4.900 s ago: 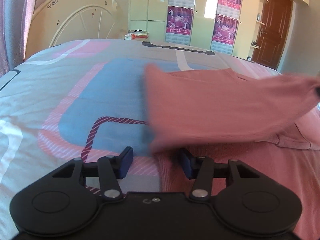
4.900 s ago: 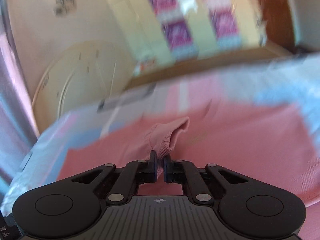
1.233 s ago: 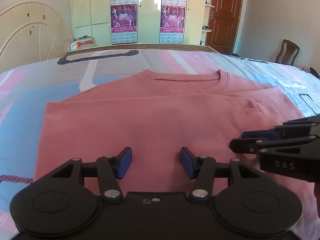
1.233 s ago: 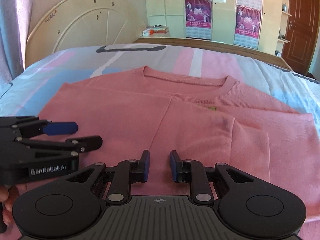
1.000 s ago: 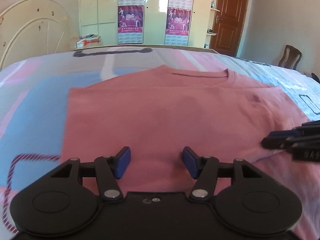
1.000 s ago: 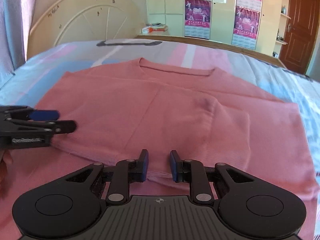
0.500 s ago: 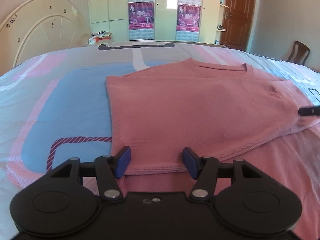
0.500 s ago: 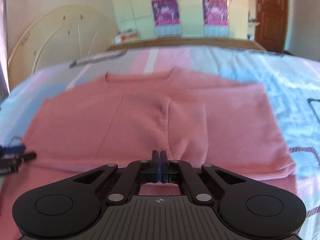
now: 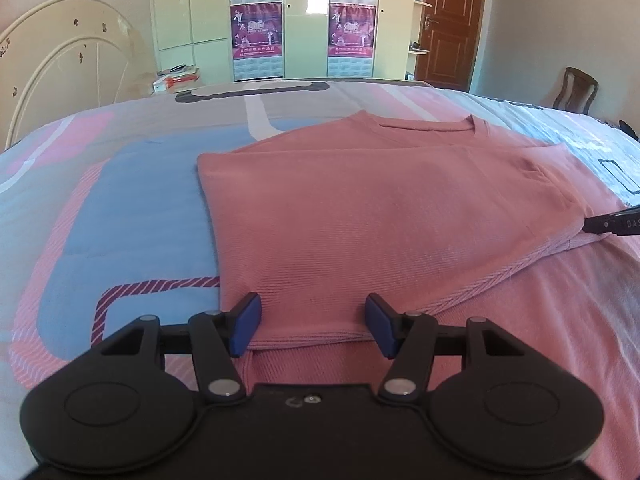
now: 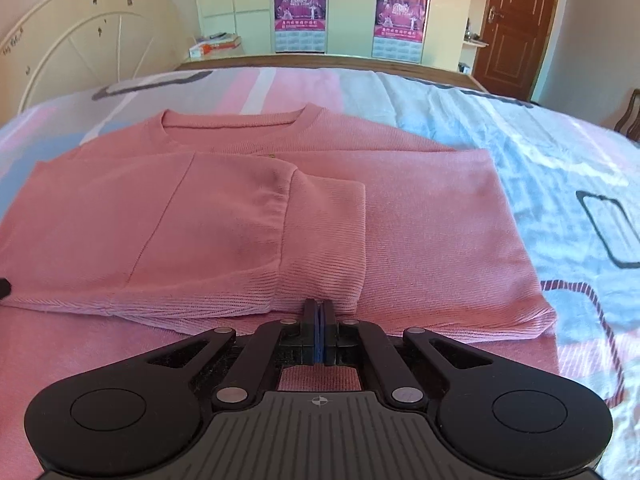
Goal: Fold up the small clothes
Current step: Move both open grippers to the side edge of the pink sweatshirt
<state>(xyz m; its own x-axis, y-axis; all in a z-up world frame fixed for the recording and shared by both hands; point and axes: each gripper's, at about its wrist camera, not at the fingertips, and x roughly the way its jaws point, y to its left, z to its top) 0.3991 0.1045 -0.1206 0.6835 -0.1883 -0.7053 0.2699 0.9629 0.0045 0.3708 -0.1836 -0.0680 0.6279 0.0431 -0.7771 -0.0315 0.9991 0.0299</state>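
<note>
Right tongs (image 10: 319,322) have just snapped fully clenched at the hem of the pink sweater (image 10: 256,216) lying sleeves-in on the bed (image 10: 540,152), tho whether cloth is caught I can't tell, while left tongs (image 9: 312,326) sit released astride the other hem corner, so prob next fold is starting

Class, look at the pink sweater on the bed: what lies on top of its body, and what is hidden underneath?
On the sweater lies its own sleeve, folded across the body, cuff near the middle. The patterned bedspread shows around it; whatever lies beneath the fabric is covered.
</note>
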